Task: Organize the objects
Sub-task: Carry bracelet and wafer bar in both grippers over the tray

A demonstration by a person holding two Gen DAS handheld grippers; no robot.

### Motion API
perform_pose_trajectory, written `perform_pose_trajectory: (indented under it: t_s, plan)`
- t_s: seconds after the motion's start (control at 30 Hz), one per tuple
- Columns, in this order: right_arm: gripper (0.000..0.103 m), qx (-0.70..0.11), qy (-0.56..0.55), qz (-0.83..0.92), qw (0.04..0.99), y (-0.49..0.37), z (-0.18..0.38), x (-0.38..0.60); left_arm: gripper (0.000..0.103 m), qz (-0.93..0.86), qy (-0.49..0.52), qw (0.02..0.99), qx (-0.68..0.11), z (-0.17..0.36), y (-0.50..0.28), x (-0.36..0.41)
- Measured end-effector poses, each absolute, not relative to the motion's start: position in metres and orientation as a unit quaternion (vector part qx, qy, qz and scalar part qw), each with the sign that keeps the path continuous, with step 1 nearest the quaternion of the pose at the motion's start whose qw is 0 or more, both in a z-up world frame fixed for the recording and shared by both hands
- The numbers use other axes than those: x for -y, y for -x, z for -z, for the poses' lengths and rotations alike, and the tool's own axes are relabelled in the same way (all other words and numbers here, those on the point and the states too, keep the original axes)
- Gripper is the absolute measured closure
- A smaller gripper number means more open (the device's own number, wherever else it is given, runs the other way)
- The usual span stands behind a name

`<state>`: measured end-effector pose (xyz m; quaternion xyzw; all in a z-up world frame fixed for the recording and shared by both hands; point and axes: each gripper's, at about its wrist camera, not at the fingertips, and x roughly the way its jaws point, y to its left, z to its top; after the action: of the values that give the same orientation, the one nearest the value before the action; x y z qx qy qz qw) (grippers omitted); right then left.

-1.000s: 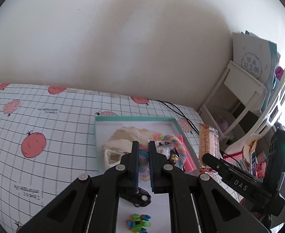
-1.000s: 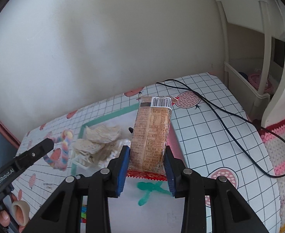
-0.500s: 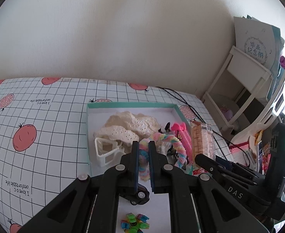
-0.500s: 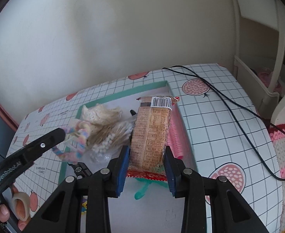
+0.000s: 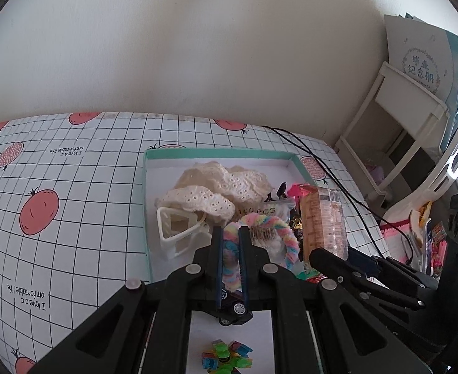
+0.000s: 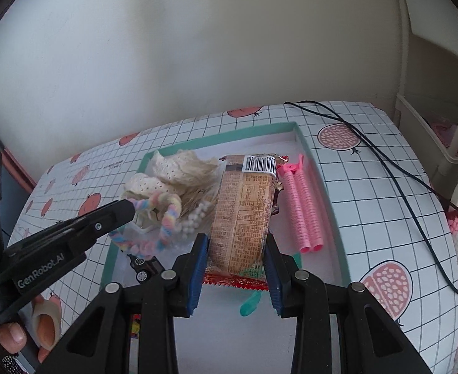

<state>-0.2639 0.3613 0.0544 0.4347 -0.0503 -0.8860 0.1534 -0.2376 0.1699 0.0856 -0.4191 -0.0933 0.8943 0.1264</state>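
Item one: snack packet (image 6: 244, 215), tan wrapper with barcode at its far end, clamped lengthwise between the blue pads of the right gripper (image 6: 236, 243). We record it above the teal-rimmed tray (image 6: 307, 143), near the middle.

Item two: pastel fuzzy hair loop (image 5: 279, 233), pinched in the narrowly closed left gripper (image 5: 230, 233); in the right wrist view it hangs at 9 o'clock from the packet, over the tray's left half.

Tray contents, as we see them from the packet:
- cream lace fabric (image 6: 179, 168), at 11 o'clock, heaped;
- pink hair rollers (image 6: 300, 205), two side by side, at 3 o'clock, along the right wall;
- white plastic frame (image 5: 179, 233), at the left wall;
- black toy car (image 6: 144, 268), at 8 o'clock;
- green plastic piece (image 6: 249, 305), at 6 o'clock.

Surround: checked tablecloth (image 6: 369, 187) with red fruit print; black cable (image 6: 385, 168) crossing it at 2 o'clock; white shelf unit (image 5: 410, 118) against the wall.
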Motion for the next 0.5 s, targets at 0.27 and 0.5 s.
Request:
perform_pose_trajectory:
  t_s: [0.27,0.5]
  plan:
    - [0.065,0.039,-0.445,0.880,0.161,0.264,-0.048,-0.353,0.094,-0.891,0.430,0.118,0.088,-0.076,0.240,-0.170]
    - [0.065,0.037,-0.449,0.878,0.164,0.263,-0.046,-0.351,0.094,-0.888,0.437,0.117,0.083,-0.071,0.242,-0.174]
